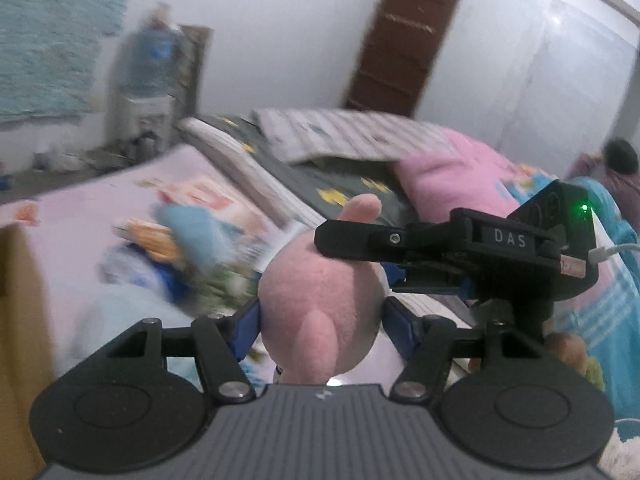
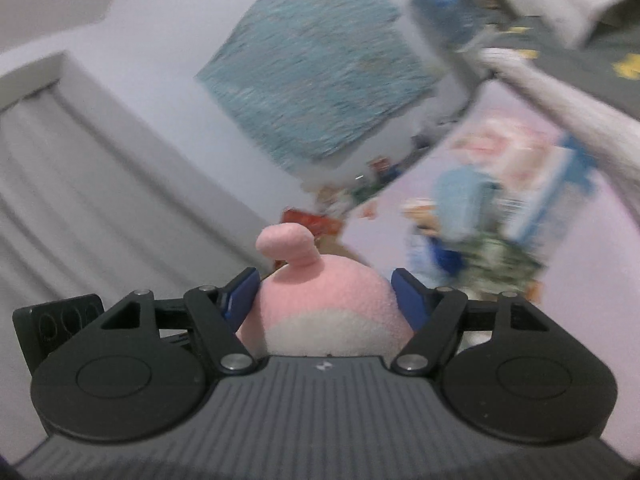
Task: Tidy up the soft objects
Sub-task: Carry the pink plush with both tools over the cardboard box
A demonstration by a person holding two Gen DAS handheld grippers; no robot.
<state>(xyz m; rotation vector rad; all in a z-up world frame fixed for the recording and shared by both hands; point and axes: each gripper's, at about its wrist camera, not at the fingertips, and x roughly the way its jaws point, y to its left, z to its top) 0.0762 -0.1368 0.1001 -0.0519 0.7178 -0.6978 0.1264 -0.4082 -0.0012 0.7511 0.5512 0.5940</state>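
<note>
A pink plush toy (image 1: 320,300) with a stubby ear or limb sticking up is held in the air between both grippers. My left gripper (image 1: 322,320) has its blue pads (image 1: 248,320) pressed on the toy's sides. In the left wrist view my right gripper (image 1: 360,258) reaches in from the right, its black fingers (image 1: 340,236) clamped on the toy's upper part. In the right wrist view the plush toy (image 2: 320,308) shows a white patch, and the right gripper (image 2: 325,294) is shut on it.
Below lies a bed with a printed pale sheet (image 1: 100,208) and a blurred blue soft toy (image 1: 188,236). A dark blanket (image 1: 320,184) and a pink blanket (image 1: 440,172) lie behind. A water dispenser (image 1: 148,80), a brown door (image 1: 400,40) and a person (image 1: 620,160) stand further off.
</note>
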